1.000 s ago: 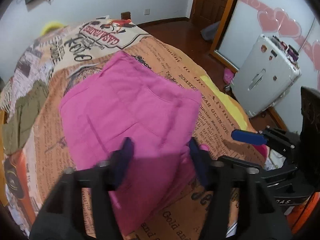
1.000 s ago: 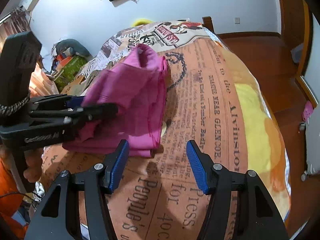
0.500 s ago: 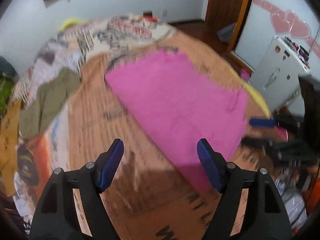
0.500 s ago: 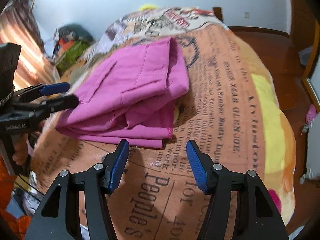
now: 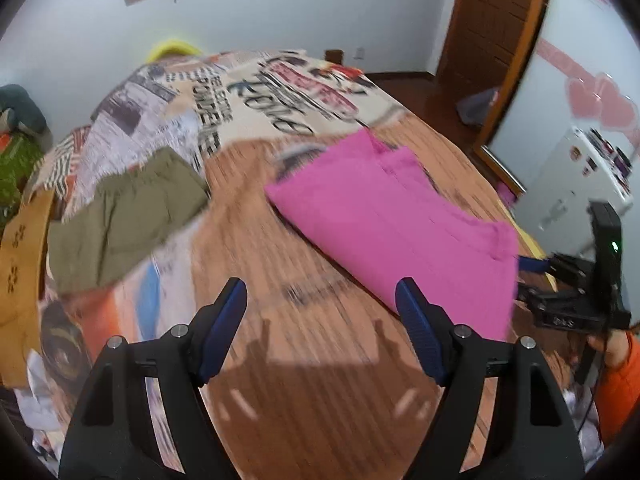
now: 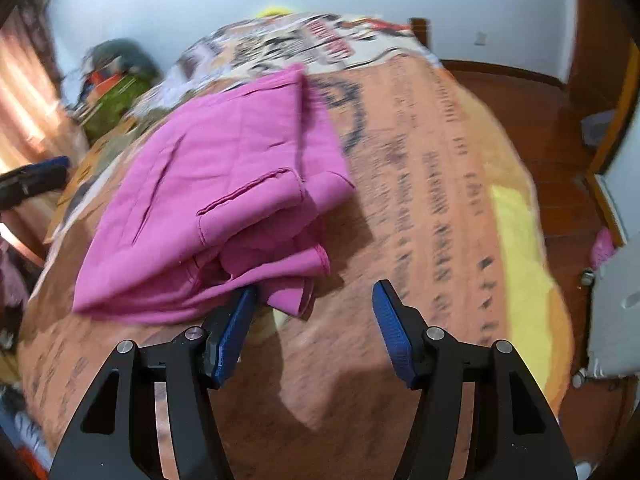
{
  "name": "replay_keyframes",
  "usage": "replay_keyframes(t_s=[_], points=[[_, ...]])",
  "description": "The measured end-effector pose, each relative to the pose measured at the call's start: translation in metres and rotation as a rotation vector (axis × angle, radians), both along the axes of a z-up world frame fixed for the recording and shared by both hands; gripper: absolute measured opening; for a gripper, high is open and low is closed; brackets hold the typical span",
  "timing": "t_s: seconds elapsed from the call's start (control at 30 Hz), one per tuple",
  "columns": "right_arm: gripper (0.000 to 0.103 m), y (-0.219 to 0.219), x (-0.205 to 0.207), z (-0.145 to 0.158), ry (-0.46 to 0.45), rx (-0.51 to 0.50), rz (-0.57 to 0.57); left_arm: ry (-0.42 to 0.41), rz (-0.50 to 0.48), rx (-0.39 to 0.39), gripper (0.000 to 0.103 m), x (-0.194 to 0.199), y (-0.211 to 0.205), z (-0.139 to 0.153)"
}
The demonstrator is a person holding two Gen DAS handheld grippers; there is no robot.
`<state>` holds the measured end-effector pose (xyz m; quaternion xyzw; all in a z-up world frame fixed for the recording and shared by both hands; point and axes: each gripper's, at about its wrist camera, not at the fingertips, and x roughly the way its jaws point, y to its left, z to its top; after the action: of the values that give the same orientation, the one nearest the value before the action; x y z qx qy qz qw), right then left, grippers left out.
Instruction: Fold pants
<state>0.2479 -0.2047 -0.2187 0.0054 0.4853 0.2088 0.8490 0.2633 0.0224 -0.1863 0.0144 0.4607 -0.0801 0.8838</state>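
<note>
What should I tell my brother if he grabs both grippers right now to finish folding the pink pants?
Left hand-held gripper: open, empty, above the bedspread, apart from the pants.
Right hand-held gripper: open, empty, at the near edge of the pink pants.
The pants lie folded in layers on the bed; the near corner looks loose and uneven.
An olive garment lies unfolded farther left.
Done: main folds. Left: probably tidy the loose corner.

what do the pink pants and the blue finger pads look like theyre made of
Pink pants: seemingly soft matte woven cotton; stitched pocket seams, limp folds. Right gripper finger pads: probably ribbed matte blue rubber or plastic; fine ridges show.
</note>
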Motion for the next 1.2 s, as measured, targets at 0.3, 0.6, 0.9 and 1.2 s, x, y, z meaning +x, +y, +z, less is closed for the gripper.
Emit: replay_keyframes(t_s=[0.3, 0.6, 0.9, 1.2], points=[[0.057, -0.041, 0.007, 0.021, -0.029, 0.136, -0.171, 0.09, -0.044, 0.01, 0.07, 0.108, 0.007, -0.044], [0.058, -0.019, 0.007, 0.028, -0.012, 0.173, -0.13, 0.15, -0.04, 0.012, 0.01, 0.139, 0.012, -0.085], [0.058, -0.006, 0.009, 0.032, -0.026, 0.166, -0.097, 0.163, 0.015, -0.019, 0.007, 0.067, 0.046, -0.072], [0.058, 0.027, 0.016, 0.038, -0.043, 0.128, 0.027, 0.114, 0.049, 0.083, 0.007, -0.003, 0.066, -0.034]])
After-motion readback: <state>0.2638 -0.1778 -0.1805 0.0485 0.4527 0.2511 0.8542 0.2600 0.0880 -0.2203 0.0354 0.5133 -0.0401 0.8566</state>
